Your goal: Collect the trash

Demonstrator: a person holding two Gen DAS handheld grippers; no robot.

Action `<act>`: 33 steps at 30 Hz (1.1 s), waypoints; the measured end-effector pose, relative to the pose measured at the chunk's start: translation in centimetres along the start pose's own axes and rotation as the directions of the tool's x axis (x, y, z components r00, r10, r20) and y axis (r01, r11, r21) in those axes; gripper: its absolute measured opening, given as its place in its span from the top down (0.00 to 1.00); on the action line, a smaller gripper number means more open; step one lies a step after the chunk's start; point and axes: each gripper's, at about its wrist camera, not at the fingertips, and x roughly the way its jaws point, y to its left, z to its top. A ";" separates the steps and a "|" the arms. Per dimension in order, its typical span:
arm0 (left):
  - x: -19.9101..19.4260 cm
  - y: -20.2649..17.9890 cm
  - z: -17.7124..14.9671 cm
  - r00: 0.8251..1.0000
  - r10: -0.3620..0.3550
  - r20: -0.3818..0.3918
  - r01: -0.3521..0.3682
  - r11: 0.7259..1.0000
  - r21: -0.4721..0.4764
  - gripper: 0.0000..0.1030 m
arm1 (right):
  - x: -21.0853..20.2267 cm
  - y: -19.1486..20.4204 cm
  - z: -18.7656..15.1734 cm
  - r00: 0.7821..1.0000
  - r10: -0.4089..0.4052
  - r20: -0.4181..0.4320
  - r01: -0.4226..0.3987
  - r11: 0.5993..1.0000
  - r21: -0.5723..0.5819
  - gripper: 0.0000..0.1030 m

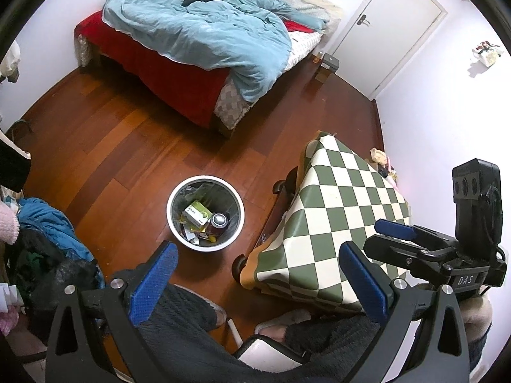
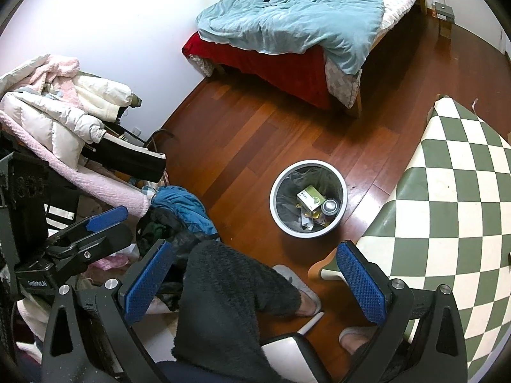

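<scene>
Trash lies in the round bin (image 1: pixel 206 213) on the wooden floor (image 1: pixel 127 146), out past the left gripper (image 1: pixel 258 282) and right gripper (image 2: pixel 255 279), both spread wide and holding nothing. A green box (image 1: pixel 198 212) and a can (image 1: pixel 219 220) sit among wrappers inside. Right of the bin stands the checkered table (image 1: pixel 338 210); far beyond lies the bed (image 1: pixel 204 41).

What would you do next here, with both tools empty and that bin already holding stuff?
Probably swing the right tool toward the scraps on the floor past the checkered table. Both tools hang open and empty, and the bin already holds a box and a can.
</scene>
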 end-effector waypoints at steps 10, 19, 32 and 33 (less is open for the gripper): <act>0.0 0.0 -0.1 1.000 -0.012 -0.004 0.012 1.000 -0.001 0.00 | -0.1 0.4 -0.2 1.000 0.001 -0.009 -0.001 1.000 -0.013 0.00; 0.0 0.0 -0.1 1.000 -0.018 -0.004 0.018 1.000 -0.003 0.00 | -0.3 0.6 0.0 1.000 0.009 -0.005 -0.009 1.000 -0.017 0.00; -0.2 0.3 -0.1 1.000 -0.017 -0.005 0.017 1.000 -0.003 0.00 | -0.1 1.0 -0.1 0.999 0.025 -0.022 -0.026 0.999 -0.029 0.00; -0.2 0.3 -0.1 1.000 -0.016 -0.006 0.016 1.000 -0.004 0.00 | -0.1 1.0 -0.2 0.999 0.026 -0.023 -0.026 0.999 -0.030 0.00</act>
